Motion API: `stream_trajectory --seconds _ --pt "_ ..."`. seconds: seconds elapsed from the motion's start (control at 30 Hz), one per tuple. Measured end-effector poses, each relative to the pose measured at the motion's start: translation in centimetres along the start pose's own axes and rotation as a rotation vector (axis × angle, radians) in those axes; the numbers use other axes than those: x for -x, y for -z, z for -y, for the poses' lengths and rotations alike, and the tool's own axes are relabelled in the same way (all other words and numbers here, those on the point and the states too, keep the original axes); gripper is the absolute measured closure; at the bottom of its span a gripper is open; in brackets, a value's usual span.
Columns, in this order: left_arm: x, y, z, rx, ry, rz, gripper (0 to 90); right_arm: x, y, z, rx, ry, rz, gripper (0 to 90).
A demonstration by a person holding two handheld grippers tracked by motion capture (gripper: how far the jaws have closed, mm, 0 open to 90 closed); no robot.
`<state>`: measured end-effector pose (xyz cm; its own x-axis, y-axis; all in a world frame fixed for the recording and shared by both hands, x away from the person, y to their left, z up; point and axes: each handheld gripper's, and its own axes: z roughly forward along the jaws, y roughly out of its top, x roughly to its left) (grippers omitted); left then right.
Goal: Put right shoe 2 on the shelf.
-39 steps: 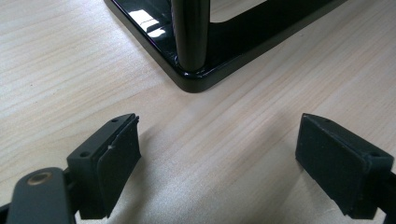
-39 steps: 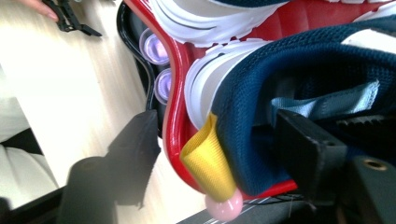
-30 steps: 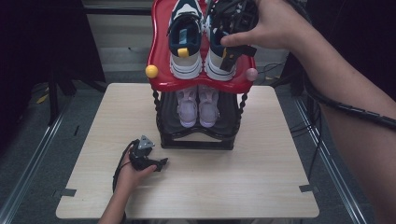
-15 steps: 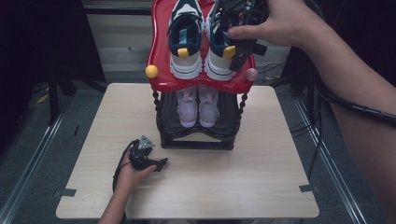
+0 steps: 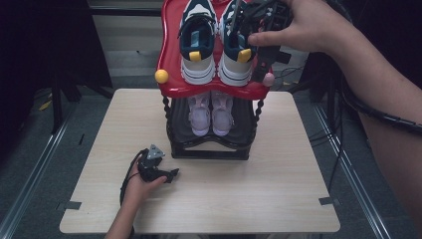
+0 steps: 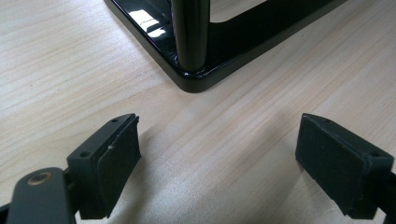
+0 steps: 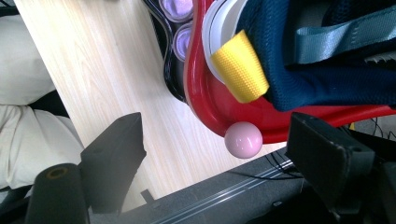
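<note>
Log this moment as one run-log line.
right gripper: open, beside navy sneaker on red shelf | left gripper: open, resting on table

1. A shoe rack (image 5: 209,149) stands on the bench (image 5: 278,199), at the centre of the frame towards the far edge.
2. One pair of shoes (image 5: 199,45) sits on the rack's top shelf (image 5: 171,64); a second pair (image 5: 211,113) sits on the shelf below.
3. The right gripper (image 5: 261,55) hangs at the top shelf's right edge, upper centre-right.
4. The left gripper (image 5: 171,174) lies on the bench, lower left of the rack's base.
</note>
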<state>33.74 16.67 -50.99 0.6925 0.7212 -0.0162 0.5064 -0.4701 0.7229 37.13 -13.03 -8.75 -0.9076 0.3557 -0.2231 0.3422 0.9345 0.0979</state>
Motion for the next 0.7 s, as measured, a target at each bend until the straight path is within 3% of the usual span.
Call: stream_trajectory --seconds 0.5,0.7 --pt "0.0 0.0 0.0 0.002 0.006 0.003 13.3 -0.2 -0.6 1.8 -0.033 -0.007 -0.053 19.4" --pt "0.0 0.0 0.0 0.002 0.005 0.002 13.4 -0.3 -0.8 2.6 -0.036 -0.017 -0.054 19.4"
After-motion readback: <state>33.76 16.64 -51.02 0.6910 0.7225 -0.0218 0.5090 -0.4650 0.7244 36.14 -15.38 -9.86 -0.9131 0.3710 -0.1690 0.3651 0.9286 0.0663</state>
